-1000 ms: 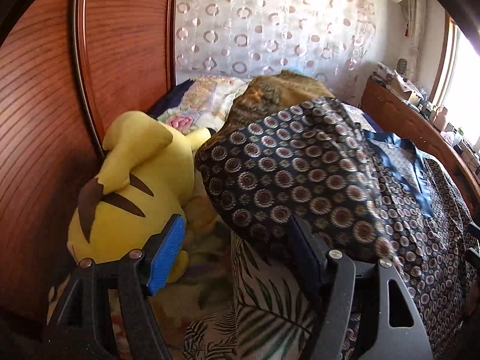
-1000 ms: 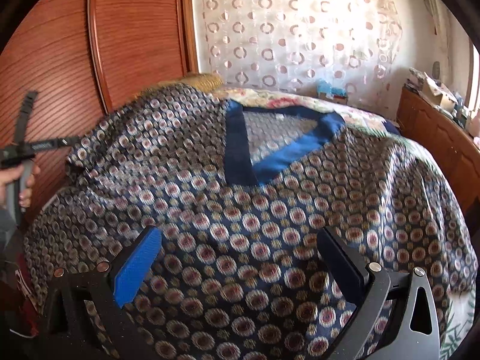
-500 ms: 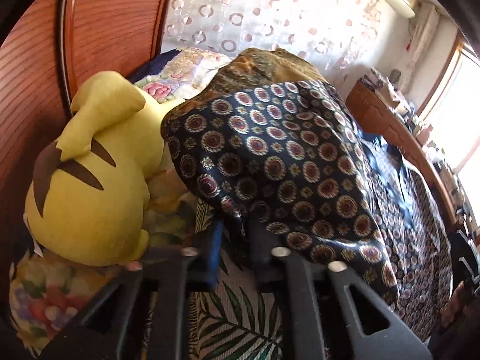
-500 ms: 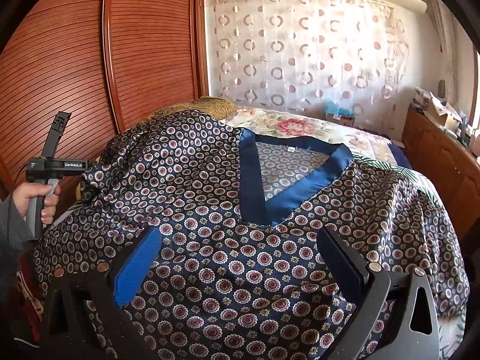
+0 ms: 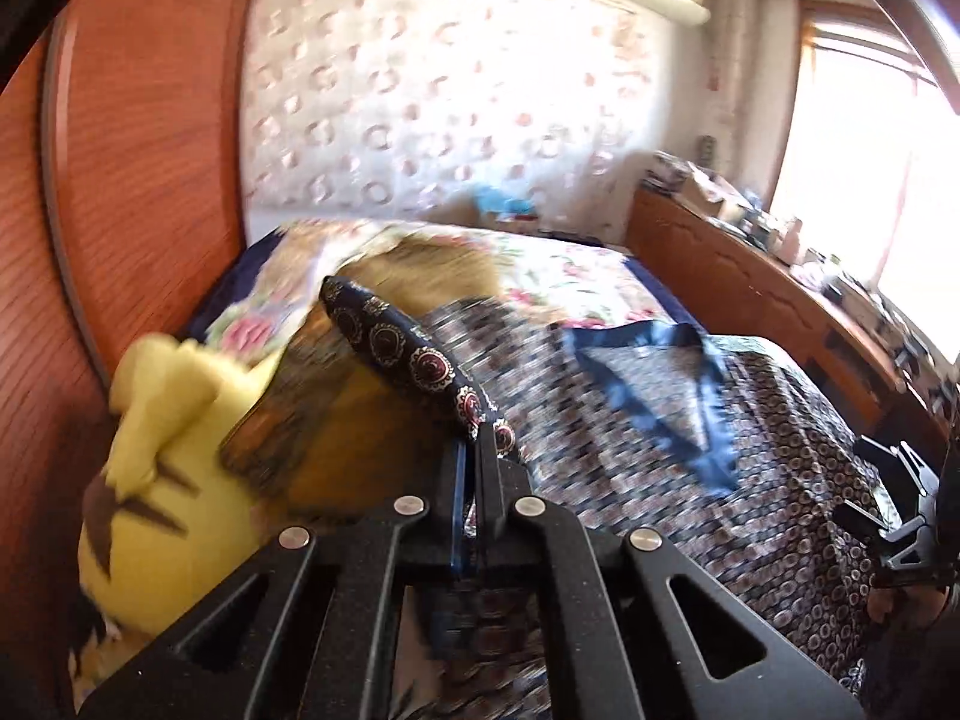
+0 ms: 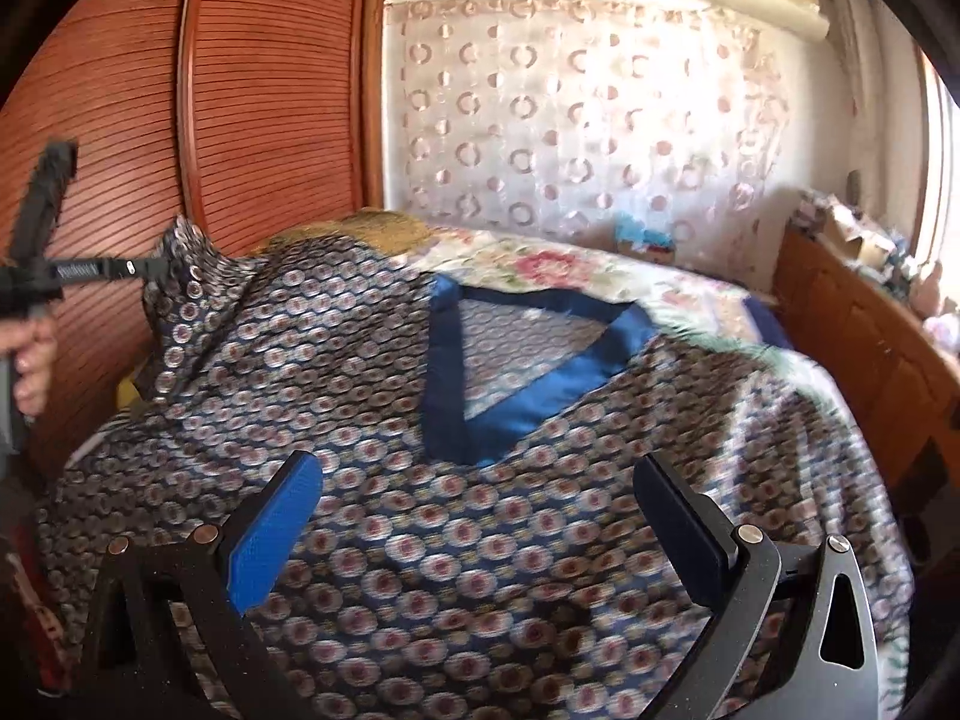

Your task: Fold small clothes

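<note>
A patterned shirt [image 6: 480, 540] with a blue collar lies spread across the bed [image 6: 600, 270]. My left gripper [image 5: 474, 456] is clamped on its far left edge, lifting it beside a yellow plush [image 5: 162, 480]. My right gripper [image 6: 480, 528] hovers over the shirt, fingers apart.

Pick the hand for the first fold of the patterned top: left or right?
Left. The left hand-held gripper is shut on the edge of the patterned top, lifting it off the bed. The right hand-held gripper hovers open over the middle of the cloth, holding nothing.
</note>
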`<state>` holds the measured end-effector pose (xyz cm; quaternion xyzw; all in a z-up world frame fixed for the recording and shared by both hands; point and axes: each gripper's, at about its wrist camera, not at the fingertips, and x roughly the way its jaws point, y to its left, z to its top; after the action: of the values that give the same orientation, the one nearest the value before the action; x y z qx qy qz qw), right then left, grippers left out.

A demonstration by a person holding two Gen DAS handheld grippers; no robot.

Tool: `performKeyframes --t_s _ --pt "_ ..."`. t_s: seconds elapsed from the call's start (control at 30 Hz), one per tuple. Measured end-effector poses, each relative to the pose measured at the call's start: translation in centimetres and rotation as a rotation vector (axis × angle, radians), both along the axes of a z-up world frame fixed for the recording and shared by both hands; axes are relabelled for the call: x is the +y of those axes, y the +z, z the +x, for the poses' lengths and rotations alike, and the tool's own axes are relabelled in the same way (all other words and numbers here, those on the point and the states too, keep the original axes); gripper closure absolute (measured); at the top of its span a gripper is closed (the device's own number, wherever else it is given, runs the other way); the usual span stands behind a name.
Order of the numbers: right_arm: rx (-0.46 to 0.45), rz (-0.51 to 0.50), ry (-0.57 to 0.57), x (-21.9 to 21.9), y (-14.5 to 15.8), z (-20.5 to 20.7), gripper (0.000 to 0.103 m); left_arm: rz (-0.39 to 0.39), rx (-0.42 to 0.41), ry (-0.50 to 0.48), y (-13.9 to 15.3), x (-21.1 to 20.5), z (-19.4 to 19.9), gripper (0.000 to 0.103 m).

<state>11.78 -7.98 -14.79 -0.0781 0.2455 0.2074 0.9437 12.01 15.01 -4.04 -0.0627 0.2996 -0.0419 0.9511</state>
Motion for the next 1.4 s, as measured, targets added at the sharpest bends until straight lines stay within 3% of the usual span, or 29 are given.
performKeyframes --t_s 0.23,0.33,0.37,0.6,0.87,1.13,1.4 --pt "0.000 0.019 -0.050 -1.9 0.1 -0.3 0.000 0.048 -0.003 -0.094 1.3 -4.4 2.1 0.097" --pt "0.027 0.042 -0.042 -2.6 0.0 -0.2 0.000 0.033 -0.030 -0.122 2.2 -5.0 1.1 0.073" --pt "0.036 0.052 -0.039 -2.7 0.0 -0.2 0.000 0.031 -0.042 -0.126 2.5 -4.9 0.6 0.060" --pt "0.041 0.068 -0.030 -3.0 0.4 0.2 0.000 0.061 -0.067 -0.062 2.9 -3.3 -1.9 0.030" --pt "0.045 0.063 -0.035 -3.5 0.0 0.6 0.000 0.060 -0.018 -0.031 -0.4 -2.8 -3.0 0.027" --pt "0.057 0.065 -0.065 -5.0 0.0 0.3 0.000 0.053 0.097 -0.054 -5.0 -4.7 -1.4 0.027" --pt "0.062 0.062 -0.125 -7.8 -0.1 -0.3 0.000 0.073 0.127 -0.090 -6.3 -7.0 -0.6 0.027"
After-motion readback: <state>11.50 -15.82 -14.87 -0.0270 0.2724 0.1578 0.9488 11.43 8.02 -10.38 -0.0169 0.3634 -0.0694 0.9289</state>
